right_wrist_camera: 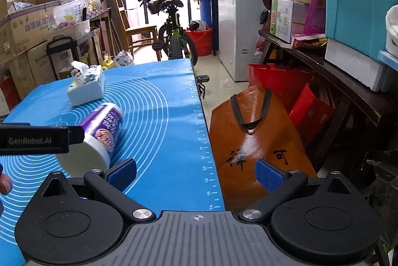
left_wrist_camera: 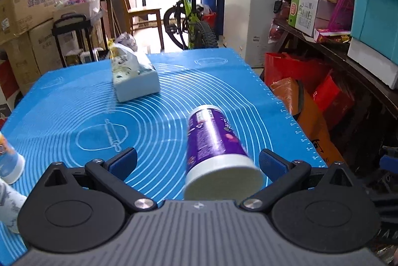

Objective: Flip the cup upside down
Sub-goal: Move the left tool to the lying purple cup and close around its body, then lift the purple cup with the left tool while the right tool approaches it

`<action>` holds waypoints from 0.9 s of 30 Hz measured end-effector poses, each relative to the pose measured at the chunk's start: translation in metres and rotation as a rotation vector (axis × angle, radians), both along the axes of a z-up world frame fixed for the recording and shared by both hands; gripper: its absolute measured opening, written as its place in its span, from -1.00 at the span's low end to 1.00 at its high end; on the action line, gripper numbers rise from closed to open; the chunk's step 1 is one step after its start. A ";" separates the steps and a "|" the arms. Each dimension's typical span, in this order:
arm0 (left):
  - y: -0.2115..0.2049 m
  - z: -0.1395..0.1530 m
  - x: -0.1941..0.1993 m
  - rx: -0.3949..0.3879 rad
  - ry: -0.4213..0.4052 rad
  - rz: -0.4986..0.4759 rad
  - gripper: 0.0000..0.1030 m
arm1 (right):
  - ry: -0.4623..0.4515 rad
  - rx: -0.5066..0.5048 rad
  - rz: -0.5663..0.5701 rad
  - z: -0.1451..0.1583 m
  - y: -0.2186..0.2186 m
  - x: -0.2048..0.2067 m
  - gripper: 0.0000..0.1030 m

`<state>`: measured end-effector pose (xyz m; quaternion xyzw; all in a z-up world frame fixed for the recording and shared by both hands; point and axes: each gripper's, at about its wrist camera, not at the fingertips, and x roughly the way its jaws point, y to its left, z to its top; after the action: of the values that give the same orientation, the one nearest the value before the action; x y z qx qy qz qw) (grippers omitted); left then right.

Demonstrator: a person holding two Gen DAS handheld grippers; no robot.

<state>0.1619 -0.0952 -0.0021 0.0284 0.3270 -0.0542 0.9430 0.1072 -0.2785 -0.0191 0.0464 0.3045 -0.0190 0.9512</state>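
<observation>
The left gripper [left_wrist_camera: 197, 161] has its fingers spread wide with nothing clamped. The cup [left_wrist_camera: 216, 149] lies on its side on the blue mat [left_wrist_camera: 74, 102], between the two blue pads and nearer the right one, without clear contact with either. Its wide white end faces the camera and its narrower purple end points away toward the tissue box [left_wrist_camera: 135, 82], so its long axis runs roughly along the fingers, leaning slightly left.

The right gripper [right_wrist_camera: 196, 172] is also wide apart and holds nothing, hovering over the mat's right edge with an orange bag [right_wrist_camera: 251, 131] beyond it. Its camera shows the cup [right_wrist_camera: 99, 134] from the side, off to its left and partly behind the left gripper's black body. Only the left view shows two more cups [left_wrist_camera: 10, 161] at the mat's left edge.
</observation>
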 end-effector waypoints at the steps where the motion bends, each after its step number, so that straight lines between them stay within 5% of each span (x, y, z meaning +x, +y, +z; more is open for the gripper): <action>1: -0.002 -0.002 0.005 -0.005 0.015 0.004 0.99 | 0.001 0.003 -0.001 -0.001 -0.001 0.003 0.95; 9: -0.026 -0.022 0.036 0.073 0.137 -0.012 0.98 | 0.016 0.018 -0.006 -0.013 -0.004 0.017 0.95; 12: -0.027 -0.030 0.041 0.083 0.181 -0.023 0.55 | 0.023 0.020 -0.003 -0.015 -0.002 0.018 0.95; 13: -0.027 -0.032 0.042 0.087 0.194 -0.027 0.55 | 0.023 0.020 -0.002 -0.015 -0.002 0.017 0.95; 27: 0.013 -0.020 0.014 0.102 0.170 -0.010 0.44 | 0.001 0.029 0.017 -0.002 0.008 0.005 0.95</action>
<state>0.1762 -0.0822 -0.0217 0.0735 0.4080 -0.0445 0.9089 0.1126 -0.2703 -0.0208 0.0578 0.3058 -0.0065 0.9503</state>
